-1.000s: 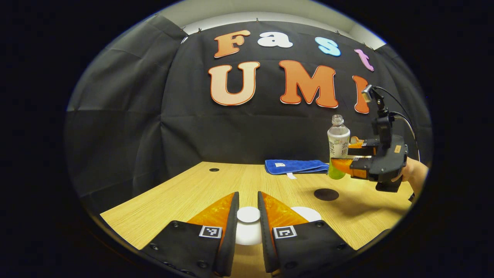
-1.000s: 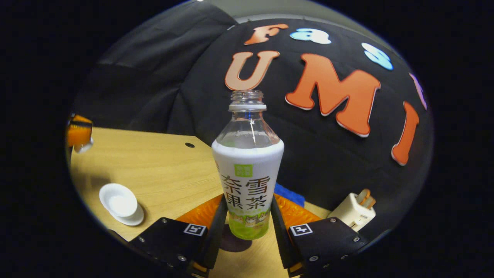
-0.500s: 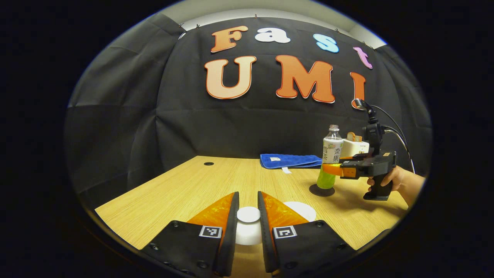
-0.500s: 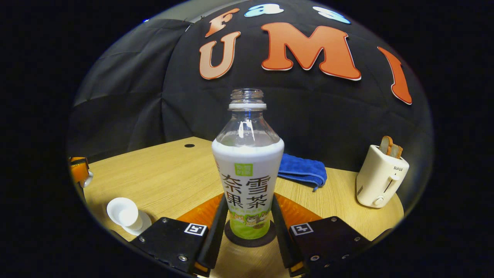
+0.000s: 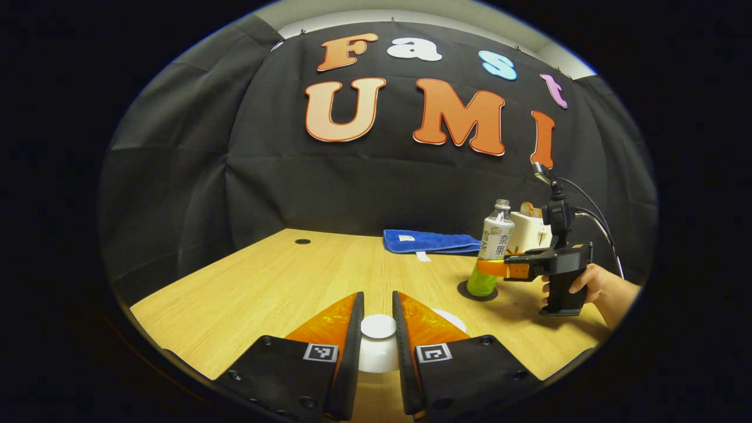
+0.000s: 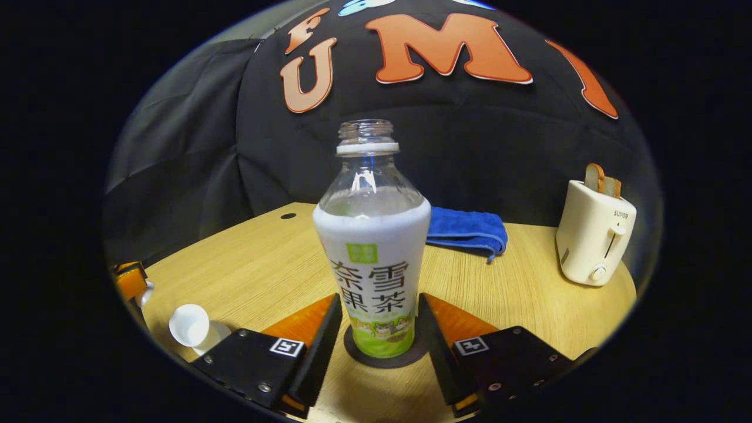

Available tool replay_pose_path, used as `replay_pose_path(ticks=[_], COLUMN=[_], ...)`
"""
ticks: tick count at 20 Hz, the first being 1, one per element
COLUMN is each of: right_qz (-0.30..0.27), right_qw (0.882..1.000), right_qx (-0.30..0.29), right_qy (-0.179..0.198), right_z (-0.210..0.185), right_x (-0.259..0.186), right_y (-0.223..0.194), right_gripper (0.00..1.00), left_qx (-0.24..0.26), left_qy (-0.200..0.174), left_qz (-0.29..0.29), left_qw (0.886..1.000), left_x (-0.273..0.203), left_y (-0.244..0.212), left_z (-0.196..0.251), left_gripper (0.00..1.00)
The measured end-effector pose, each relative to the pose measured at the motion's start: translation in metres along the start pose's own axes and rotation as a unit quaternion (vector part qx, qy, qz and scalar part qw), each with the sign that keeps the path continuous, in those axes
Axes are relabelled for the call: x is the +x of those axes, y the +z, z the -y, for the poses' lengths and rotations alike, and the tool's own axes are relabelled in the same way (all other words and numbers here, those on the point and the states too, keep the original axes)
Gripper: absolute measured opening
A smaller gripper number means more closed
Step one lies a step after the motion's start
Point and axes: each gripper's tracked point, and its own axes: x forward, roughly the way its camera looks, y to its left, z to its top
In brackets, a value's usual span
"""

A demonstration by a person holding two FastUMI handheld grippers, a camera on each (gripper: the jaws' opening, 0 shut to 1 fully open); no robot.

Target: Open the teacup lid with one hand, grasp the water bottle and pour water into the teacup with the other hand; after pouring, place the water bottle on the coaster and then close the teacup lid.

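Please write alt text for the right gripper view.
An uncapped plastic water bottle stands on a dark round coaster between the opened fingers of the right gripper. On the wooden table behind: blue towel, cream toaster.

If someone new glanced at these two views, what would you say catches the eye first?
The uncapped clear plastic bottle with a white-and-green label, standing on the dark round coaster between the right gripper's parted jaws. Next, the left gripper clamping the white teacup lid by its knob.
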Motion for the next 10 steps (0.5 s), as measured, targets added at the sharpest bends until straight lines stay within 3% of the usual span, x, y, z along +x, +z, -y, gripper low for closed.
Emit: replay_pose_path(ticks=[2, 4, 10], right_qz=[0.011, 0.019, 0.057], right_qw=[1.0, 1.0, 0.997], right_qx=[-0.002, -0.011, -0.043], right_qy=[-0.005, 0.0, 0.009], right_z=[0.006, 0.003, -0.005], right_x=[-0.009, -0.018, -0.064], right_y=[0.008, 0.013, 0.025], right_gripper=[0.9, 0.95, 0.97], left_qx=[-0.003, -0.005, 0.001], left_qy=[-0.01, -0.025, -0.038], left_qz=[0.005, 0.01, 0.0], left_qw=[1.0, 1.0, 0.999], left_x=[0.006, 0.015, 0.038], left_y=[0.004, 0.005, -0.008], left_z=[0.011, 0.026, 0.045], left_gripper=[0.36, 0.34, 0.34])
